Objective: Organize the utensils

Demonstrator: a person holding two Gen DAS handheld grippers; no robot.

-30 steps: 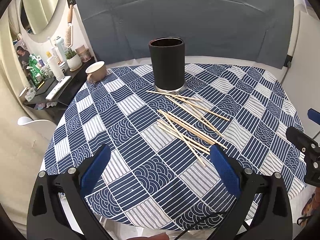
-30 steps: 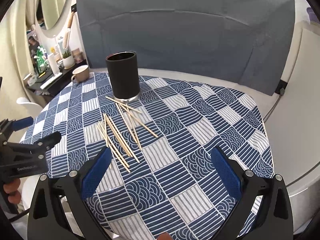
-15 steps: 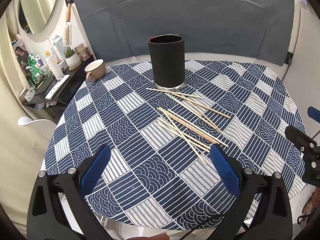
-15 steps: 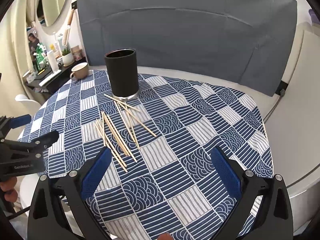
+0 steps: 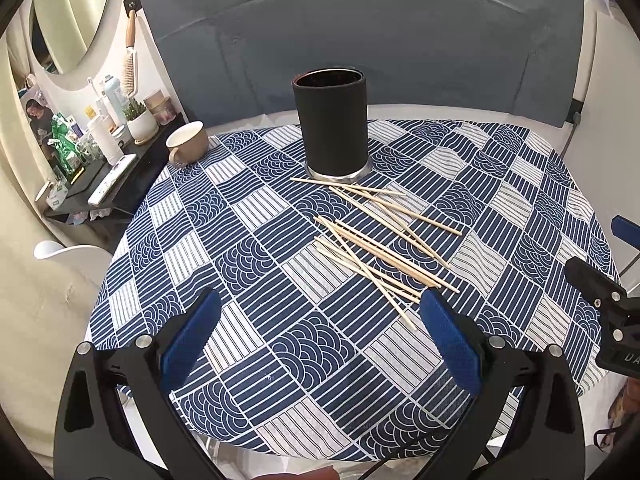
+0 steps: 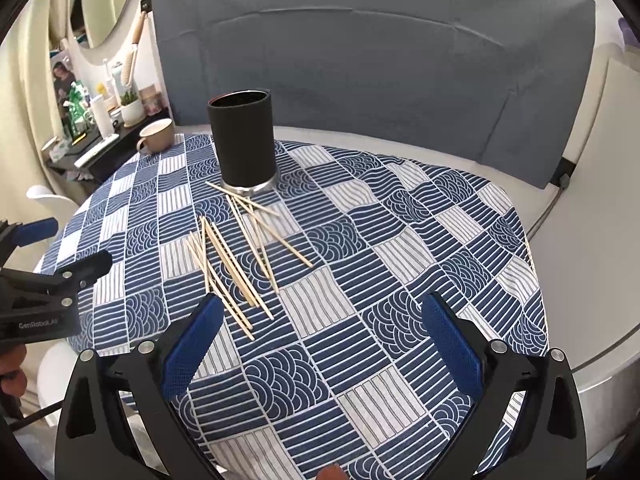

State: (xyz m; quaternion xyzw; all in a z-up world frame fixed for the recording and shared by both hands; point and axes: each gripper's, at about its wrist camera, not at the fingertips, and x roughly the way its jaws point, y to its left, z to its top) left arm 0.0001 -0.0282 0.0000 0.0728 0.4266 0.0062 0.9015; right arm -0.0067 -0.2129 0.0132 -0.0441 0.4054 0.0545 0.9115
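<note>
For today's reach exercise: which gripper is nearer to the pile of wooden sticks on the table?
It is close, probably the left. The left gripper has the sticks ahead, ends by its right finger. The right gripper has them ahead by its left finger.

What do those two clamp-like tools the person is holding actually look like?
Both look alike. The left gripper and right gripper have black plastic frames ending in two fingers, each faced with a blue textured pad, and silver screw heads at the joints. White lettering marks the left one's side, and thin black cables trail underneath.
</note>
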